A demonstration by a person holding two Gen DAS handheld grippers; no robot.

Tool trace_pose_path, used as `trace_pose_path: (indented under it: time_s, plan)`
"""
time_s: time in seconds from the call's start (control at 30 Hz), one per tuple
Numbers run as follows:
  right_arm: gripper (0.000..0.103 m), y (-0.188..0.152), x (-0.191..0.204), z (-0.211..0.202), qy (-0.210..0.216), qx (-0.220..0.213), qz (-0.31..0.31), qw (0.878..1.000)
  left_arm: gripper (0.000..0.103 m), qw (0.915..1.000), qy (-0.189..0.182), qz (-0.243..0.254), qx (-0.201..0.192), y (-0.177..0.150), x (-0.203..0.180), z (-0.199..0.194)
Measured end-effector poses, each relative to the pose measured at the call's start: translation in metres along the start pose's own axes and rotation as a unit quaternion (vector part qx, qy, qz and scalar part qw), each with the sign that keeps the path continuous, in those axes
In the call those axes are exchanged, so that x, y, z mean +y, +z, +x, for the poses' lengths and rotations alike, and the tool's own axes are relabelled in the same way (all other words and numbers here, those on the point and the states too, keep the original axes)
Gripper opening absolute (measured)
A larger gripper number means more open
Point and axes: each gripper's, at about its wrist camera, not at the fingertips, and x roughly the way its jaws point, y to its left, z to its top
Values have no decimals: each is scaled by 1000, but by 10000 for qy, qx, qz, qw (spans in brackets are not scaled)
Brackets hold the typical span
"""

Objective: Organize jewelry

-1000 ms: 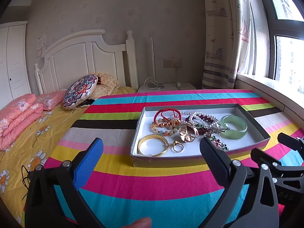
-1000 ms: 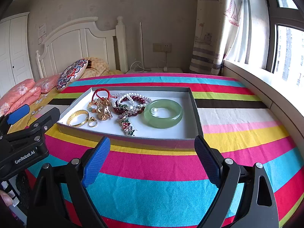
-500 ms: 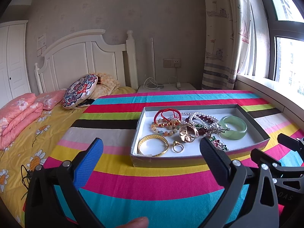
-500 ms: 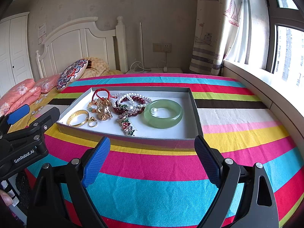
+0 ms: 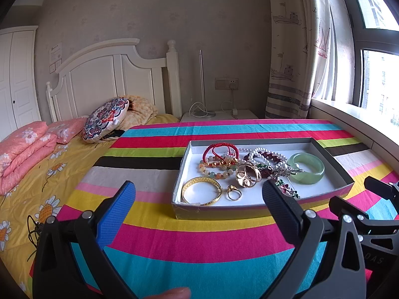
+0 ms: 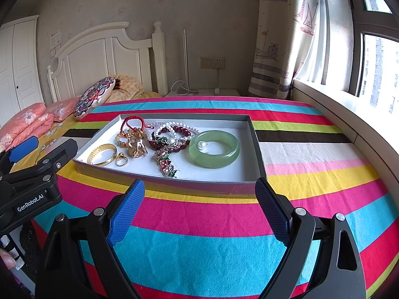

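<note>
The jewelry is all seen inside one shallow grey box [image 6: 254,147] that rests on the striped cloth [image 6: 199,249] of the tabletop. From the right gripper [image 6: 199,211] the box lies at 12 o'clock, just beyond the fingers; from the left gripper [image 5: 199,211] it lies toward 1 o'clock, so the right one is judged the more squarely placed. Both pairs of fingers are spread wide and nothing is held in either.

Within the box, as seen from the right wrist, the green bangle [image 6: 214,149] lies flat and alone at the right, with a loose pearl [image 6: 202,144] inside its ring. The brooch [image 6: 165,162] is laid with its long axis running from 12 to 6 o'clock, its near end closest to the fingers. At 10 o'clock the gold bangle [image 6: 102,154] and gold ring [image 6: 122,159] lie just beside each other. Behind them the red cord bracelet [image 6: 132,122], bead bracelets [image 6: 124,137], pearl strand [image 6: 174,127] and dark red beads [image 6: 174,134] are heaped and overlapping, so a tidied state cannot be claimed for that cluster.
</note>
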Motion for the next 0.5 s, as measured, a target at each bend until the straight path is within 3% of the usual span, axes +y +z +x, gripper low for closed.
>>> trace_pose_path:
  time_s: [0.5]
  plan:
    - [86, 0, -1, -1, -3, -22, 1, 10000, 101, 9998, -156, -111, -17, 1, 5, -2]
